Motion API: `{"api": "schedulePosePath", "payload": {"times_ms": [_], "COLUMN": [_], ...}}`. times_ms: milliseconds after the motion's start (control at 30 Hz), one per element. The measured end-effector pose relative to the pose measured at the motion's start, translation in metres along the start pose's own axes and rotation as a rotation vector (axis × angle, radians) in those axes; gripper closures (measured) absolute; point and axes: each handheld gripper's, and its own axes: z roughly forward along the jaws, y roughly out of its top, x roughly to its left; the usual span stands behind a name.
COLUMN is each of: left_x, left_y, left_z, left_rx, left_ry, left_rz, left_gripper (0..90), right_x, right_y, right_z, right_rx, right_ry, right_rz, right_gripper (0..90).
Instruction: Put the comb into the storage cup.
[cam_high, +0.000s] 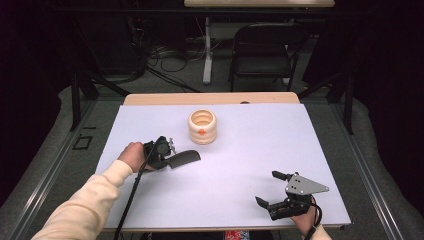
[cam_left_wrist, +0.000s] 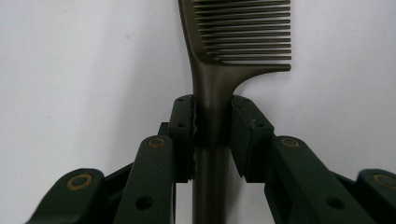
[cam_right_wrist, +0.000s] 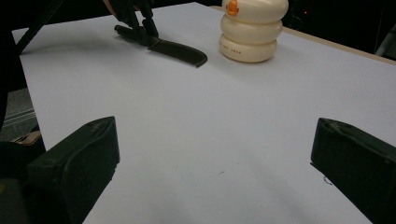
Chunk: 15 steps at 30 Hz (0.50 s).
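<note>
Dark plastic comb (cam_left_wrist: 219, 70) lay flat on the white tabletop (cam_high: 240, 150), its handle clamped in the left gripper (cam_left_wrist: 212, 121); the right gripper (cam_high: 272, 189) rested wide open, empty.

The left gripper (cam_high: 167, 155), in a cream-sleeved arm, clamps its fingers (cam_left_wrist: 184, 123) together. The right gripper (cam_high: 272, 189) rests with fingers (cam_right_wrist: 77, 161) spread wide.

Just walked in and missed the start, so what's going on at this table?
A person works with tongs in each hand. The left tongs are clamped on the handle of a dark comb lying on the white table, near a cream ribbed holder. The right tongs sit open and empty near the table's front edge.
</note>
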Motion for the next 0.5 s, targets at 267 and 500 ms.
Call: {"api": "schedulePosePath", "payload": {"times_ms": [267,500], "left_x": [-0.0003,-0.0003], "left_y": [-0.002,-0.0083], "left_z": [-0.0008,-0.0098], "left_rx": [-0.02,-0.058], "left_ry": [-0.002,-0.003], "left_rz": [-0.007,-0.031], "left_gripper": [72.6,72.6], "right_x": [-0.0002,-0.0006], "right_y": [-0.0003,-0.0005], "right_z": [-0.0001,0.0003], "right_rx": [0.001,0.004], "right_ry": [-0.002,-0.001], "right_rz": [0.003,0.003], "right_gripper": [0.4,0.4]}}
